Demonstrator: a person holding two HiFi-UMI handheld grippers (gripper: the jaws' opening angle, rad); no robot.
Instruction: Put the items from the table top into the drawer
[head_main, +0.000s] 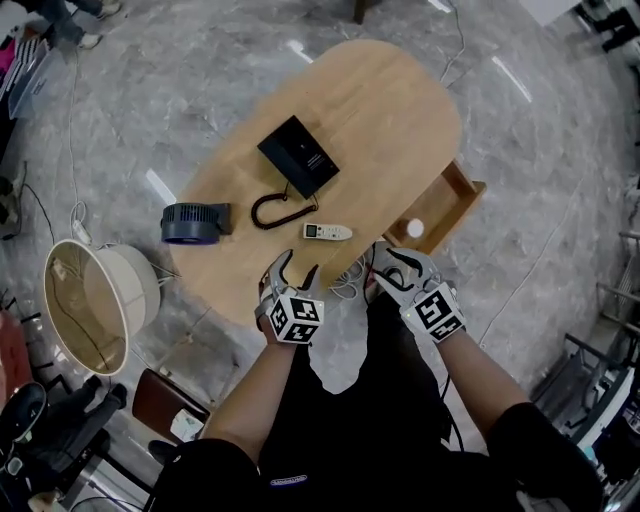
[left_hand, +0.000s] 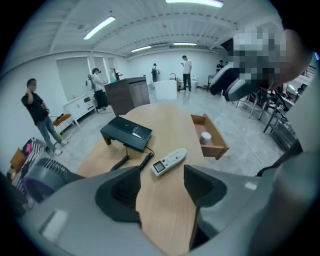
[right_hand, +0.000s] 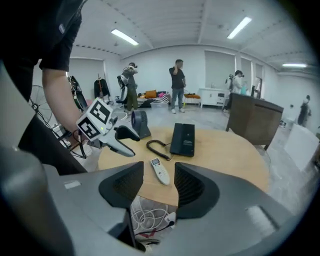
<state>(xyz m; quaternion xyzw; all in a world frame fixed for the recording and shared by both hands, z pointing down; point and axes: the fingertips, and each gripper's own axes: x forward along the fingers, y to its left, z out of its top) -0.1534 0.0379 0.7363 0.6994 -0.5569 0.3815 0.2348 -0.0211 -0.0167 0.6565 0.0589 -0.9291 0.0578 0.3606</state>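
On the oval wooden desk (head_main: 390, 110), the white remote control (head_main: 327, 232) lies flat near our edge. It is just beside the coiled black cable (head_main: 272, 212), which runs to a black box (head_main: 298, 156) farther in. A dark blue fan (head_main: 195, 222) stands at the desk's left edge. At the right side the drawer (head_main: 470, 190) is pulled open, with a white jar (head_main: 415, 229) inside. We hold our left gripper (head_main: 297, 268) and right gripper (head_main: 392, 262) side by side above the near edge, both short of the remote control. Each one's fingers stand apart with nothing between them. A tangle of white cord (right_hand: 150, 216) lies below the right gripper, and people (right_hand: 176, 85) stand about the room beyond.
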